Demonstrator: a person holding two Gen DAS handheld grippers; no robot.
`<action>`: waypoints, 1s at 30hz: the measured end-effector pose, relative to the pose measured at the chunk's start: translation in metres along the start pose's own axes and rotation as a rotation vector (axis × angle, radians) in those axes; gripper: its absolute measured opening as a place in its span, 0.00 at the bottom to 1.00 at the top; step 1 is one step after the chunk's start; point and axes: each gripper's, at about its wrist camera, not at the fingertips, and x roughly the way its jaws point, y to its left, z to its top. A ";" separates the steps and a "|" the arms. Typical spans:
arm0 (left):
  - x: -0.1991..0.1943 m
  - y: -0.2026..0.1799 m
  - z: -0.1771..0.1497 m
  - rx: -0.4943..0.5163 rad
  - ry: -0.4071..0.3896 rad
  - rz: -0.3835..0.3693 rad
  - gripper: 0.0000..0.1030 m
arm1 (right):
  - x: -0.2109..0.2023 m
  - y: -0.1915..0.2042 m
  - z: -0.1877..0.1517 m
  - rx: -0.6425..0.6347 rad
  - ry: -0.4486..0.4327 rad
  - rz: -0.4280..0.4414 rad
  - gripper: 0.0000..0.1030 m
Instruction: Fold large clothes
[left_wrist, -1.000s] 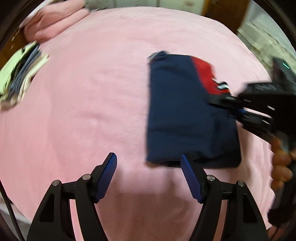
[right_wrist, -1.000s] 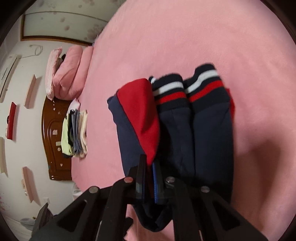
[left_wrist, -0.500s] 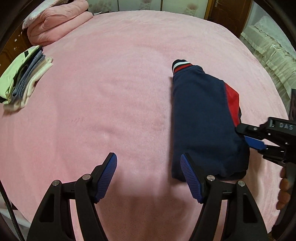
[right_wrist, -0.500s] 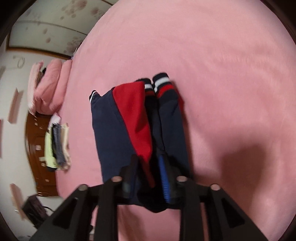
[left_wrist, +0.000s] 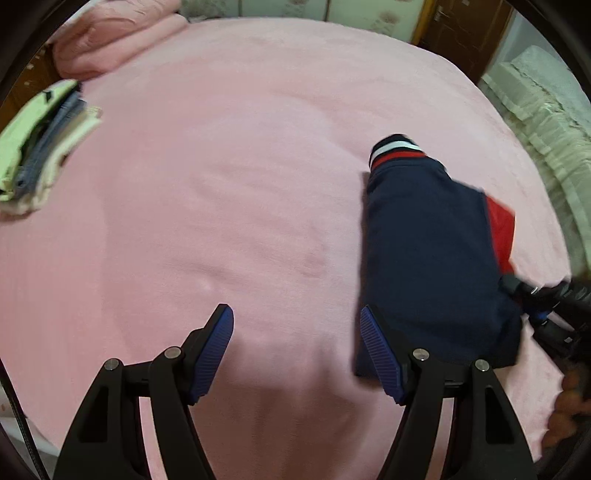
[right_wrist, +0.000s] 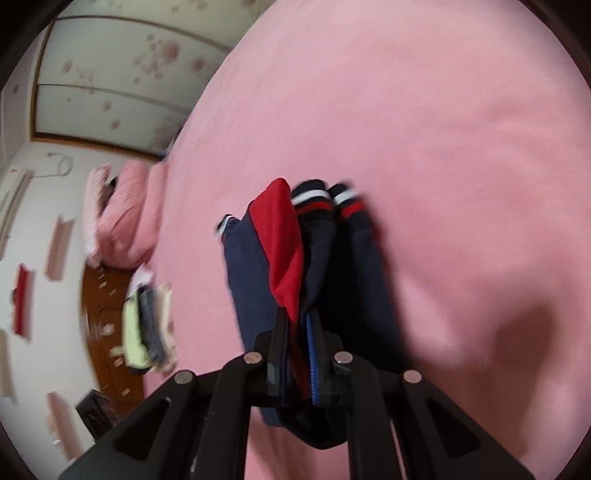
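A folded navy garment (left_wrist: 424, 258) with a red panel and red-and-white striped cuffs lies on the pink bed (left_wrist: 221, 184), at the right in the left wrist view. My left gripper (left_wrist: 295, 347) hangs open over bare bedding, its right finger beside the garment's near left corner. My right gripper (left_wrist: 535, 295) reaches the garment's right edge. In the right wrist view the garment (right_wrist: 258, 266) runs away from my right gripper (right_wrist: 295, 350), whose jaws are closing, with red and navy cloth pinched between the pads.
A stack of folded clothes (left_wrist: 40, 147) sits at the bed's left edge, with a rolled pink quilt (left_wrist: 110, 44) behind it. White lace bedding (left_wrist: 546, 110) lies beyond the right edge. A hand (left_wrist: 569, 406) holds the right gripper. A wooden headboard (right_wrist: 107, 314) stands past the stack.
The garment has slid to the right in the left wrist view. The right jaws widened at its edge, then narrowed on the cloth again. The left gripper stayed open.
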 end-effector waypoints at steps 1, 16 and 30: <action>0.002 -0.002 0.001 0.006 0.010 -0.008 0.68 | 0.002 -0.005 -0.002 -0.013 -0.009 -0.044 0.09; 0.045 -0.067 0.084 0.116 0.072 -0.427 0.44 | 0.030 0.022 0.034 -0.210 -0.097 0.160 0.05; 0.077 -0.062 0.096 0.034 -0.018 -0.263 0.11 | 0.022 0.011 0.046 -0.172 -0.258 -0.077 0.00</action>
